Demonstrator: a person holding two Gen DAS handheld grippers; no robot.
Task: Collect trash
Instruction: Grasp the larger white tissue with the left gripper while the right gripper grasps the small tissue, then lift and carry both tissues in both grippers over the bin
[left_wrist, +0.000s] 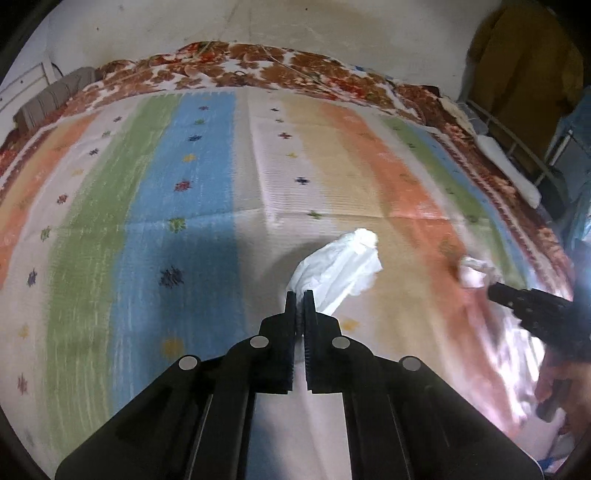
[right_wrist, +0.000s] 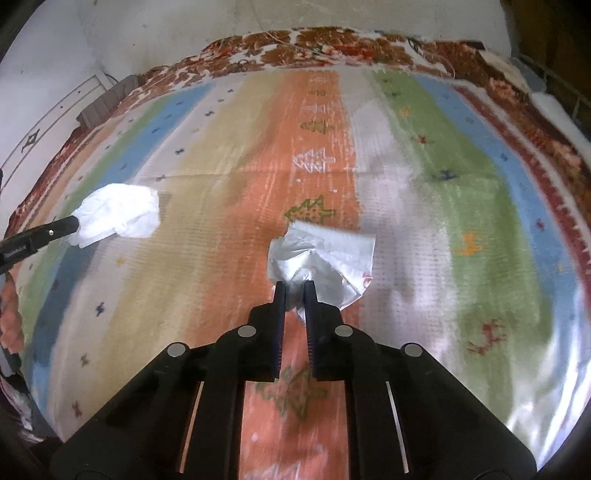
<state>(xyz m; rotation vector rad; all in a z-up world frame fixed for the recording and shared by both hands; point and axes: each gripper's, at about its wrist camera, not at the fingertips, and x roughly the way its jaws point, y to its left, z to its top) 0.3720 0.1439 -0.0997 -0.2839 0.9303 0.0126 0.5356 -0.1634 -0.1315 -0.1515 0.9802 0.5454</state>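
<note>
My left gripper (left_wrist: 300, 295) is shut on a crumpled white tissue (left_wrist: 341, 266) and holds it above the striped bedspread (left_wrist: 177, 206). The same tissue shows in the right wrist view (right_wrist: 120, 216), at the tip of the left gripper (right_wrist: 72, 223). My right gripper (right_wrist: 294, 286) is shut on a second crumpled white tissue (right_wrist: 325, 254) over the orange stripe. In the left wrist view this second tissue (left_wrist: 474, 273) sits at the tip of the right gripper (left_wrist: 493, 290), at the right.
The bedspread (right_wrist: 461, 192) covers a bed with a brown floral blanket (left_wrist: 236, 66) along its far edge. A white wall (left_wrist: 295, 22) stands behind. A grey rolled cloth (left_wrist: 55, 96) lies at the far left corner. A metal bed rail (left_wrist: 517, 144) and hanging clothes (left_wrist: 524, 59) are at the right.
</note>
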